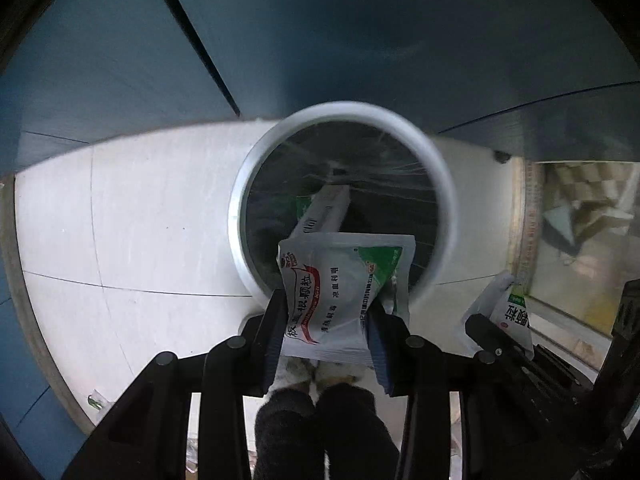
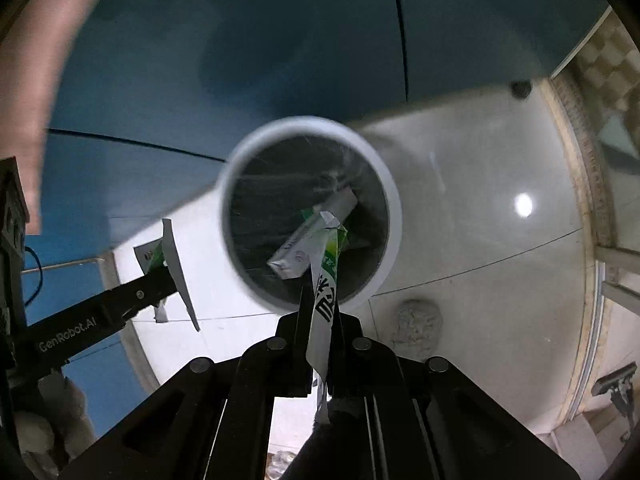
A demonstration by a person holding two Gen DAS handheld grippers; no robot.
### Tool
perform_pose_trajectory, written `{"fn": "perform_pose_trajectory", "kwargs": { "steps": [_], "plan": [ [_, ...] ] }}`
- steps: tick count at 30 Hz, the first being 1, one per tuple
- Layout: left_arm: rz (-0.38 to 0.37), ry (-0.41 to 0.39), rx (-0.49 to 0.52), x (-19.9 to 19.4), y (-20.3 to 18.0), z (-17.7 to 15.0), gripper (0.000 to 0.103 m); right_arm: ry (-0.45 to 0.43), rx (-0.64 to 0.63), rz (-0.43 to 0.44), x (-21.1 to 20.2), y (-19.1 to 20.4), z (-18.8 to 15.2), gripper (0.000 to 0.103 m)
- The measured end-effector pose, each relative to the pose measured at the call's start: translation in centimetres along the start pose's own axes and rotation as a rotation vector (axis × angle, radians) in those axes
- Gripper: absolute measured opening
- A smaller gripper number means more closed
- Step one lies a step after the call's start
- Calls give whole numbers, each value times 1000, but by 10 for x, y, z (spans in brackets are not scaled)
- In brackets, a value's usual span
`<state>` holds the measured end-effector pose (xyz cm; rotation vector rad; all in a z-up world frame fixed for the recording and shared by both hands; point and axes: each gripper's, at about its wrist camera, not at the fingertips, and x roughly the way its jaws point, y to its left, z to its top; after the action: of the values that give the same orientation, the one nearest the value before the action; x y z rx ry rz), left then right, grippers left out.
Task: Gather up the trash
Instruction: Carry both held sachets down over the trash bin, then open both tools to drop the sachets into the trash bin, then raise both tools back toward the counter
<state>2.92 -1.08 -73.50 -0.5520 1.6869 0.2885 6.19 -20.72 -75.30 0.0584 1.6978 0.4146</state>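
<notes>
My left gripper (image 1: 328, 304) is shut on a white and green sachet (image 1: 344, 280) with printed text, bowed between the blue pads. It hangs over the near rim of a round white bin (image 1: 446, 200) with a black liner. A white carton (image 1: 324, 208) and a green packet lie inside. My right gripper (image 2: 322, 300) is shut on a second sachet (image 2: 326, 276), seen edge-on, over the same bin (image 2: 394, 208) and carton (image 2: 308, 244). Each gripper shows in the other's view: right one (image 1: 480, 324), left one (image 2: 164, 268).
The bin stands on pale floor tiles against blue wall panels (image 1: 120, 60). A crumpled paper ball (image 2: 418, 328) lies right of the bin and a small wrapper (image 1: 96, 400) at the left. The person's dark trouser legs (image 1: 320, 432) are below. A glass door (image 1: 580, 240) is at right.
</notes>
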Motion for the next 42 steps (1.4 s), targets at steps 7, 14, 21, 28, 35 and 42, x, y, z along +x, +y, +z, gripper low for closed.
{"fn": "perform_pose_trajectory", "kwargs": {
  "steps": [7,14,21,28,35,42],
  "plan": [
    [-2,17,12,25,11,8,75,49,-3,-10,64,-11,13,5],
    [125,-57,25,11,19,1,102,61,6,-40,74,-8,18,63],
    [212,-117,20,-16,31,-14,102,21,-45,-148,55,5,16,103],
    [228,-140,2,-52,30,-36,102,1,-53,-221,15,11,9,103],
    [225,-143,-10,-115,19,-68,102,-32,-96,-238,-57,33,-8,103],
    [195,-176,2,-207,0,-105,102,-64,-120,-234,-157,60,-33,103]
  ]
}}
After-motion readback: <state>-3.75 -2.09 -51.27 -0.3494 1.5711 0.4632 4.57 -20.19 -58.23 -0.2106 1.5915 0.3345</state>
